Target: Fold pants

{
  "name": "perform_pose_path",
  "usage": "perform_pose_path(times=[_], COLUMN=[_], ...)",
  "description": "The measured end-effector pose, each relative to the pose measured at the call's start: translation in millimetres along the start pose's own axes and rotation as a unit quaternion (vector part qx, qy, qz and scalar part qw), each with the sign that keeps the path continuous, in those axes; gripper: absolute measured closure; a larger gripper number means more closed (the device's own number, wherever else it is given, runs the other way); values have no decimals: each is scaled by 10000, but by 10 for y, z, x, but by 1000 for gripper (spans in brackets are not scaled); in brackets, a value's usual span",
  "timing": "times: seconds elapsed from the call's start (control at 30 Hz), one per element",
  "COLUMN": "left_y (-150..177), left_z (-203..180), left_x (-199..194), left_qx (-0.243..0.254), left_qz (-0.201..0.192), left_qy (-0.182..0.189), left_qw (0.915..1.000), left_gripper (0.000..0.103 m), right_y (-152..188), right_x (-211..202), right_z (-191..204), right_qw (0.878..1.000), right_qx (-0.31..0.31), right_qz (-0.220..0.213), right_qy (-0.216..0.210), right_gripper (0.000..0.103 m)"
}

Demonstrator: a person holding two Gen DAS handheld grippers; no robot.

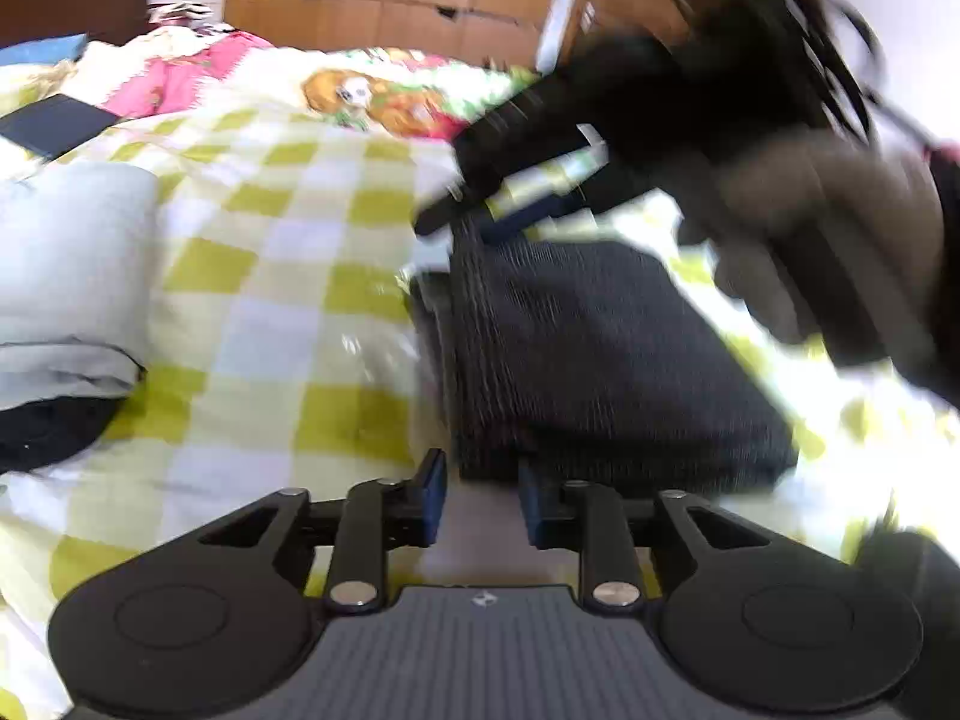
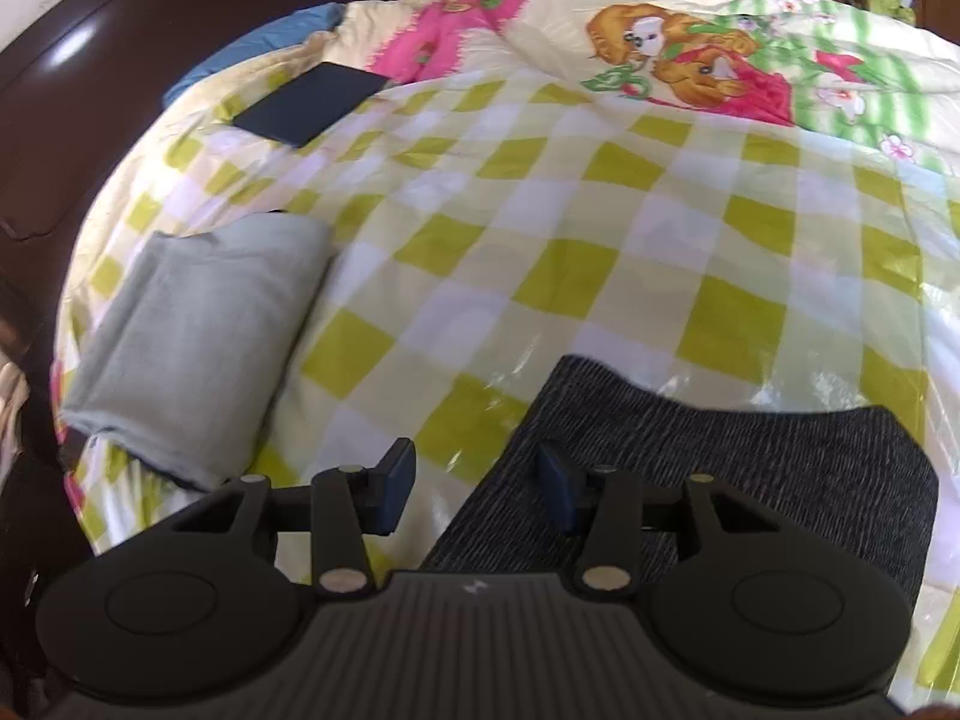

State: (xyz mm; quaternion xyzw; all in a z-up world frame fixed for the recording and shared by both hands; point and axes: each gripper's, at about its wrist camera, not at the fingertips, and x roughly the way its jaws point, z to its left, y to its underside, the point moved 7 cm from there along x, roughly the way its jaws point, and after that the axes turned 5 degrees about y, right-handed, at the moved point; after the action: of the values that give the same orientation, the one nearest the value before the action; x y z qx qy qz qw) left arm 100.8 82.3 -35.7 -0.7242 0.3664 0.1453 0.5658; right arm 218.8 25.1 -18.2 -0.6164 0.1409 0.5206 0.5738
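Lying folded on bedspread [image 2: 540,210]: pants [image 2: 750,456], seemingly released.

The middle of the checked bedspread [image 2: 540,228] lies bare and passable. Folded grey cloth [image 2: 198,348] blocks its left edge, a dark flat case [image 2: 312,102] sits toward the far left corner, and the folded dark pants [image 2: 720,462] occupy the near edge.

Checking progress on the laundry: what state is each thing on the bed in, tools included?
Dark striped pants: folded into a block, flat on the checked bedcover.
Grey garment: folded, lying apart.
Dark flat case: closed, flat.
Left tool: open, holding nothing.
Right tool: open, over the pants' edge.
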Motion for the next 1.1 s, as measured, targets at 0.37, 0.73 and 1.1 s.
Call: perform_pose_path(times=[0.37, 0.73, 1.1], left_y=[-222, -371, -93], left_z=[-59, -26, -136], left_x=[-142, 384, 375], left_qx=[117, 192, 351], left_qz=[-304, -366, 85], left_qy=[162, -408, -372], left_qw=[9993, 9983, 9987], left_gripper=[42, 43, 44], right_y=[185, -121, -63], right_x=[-239, 340, 326], right_z=[-196, -162, -2], right_qw=[9995, 9997, 9978], right_qx=[-14, 14, -171], right_qz=[-279, -241, -473], right_qy=[123, -32, -439], right_gripper=[56, 54, 49])
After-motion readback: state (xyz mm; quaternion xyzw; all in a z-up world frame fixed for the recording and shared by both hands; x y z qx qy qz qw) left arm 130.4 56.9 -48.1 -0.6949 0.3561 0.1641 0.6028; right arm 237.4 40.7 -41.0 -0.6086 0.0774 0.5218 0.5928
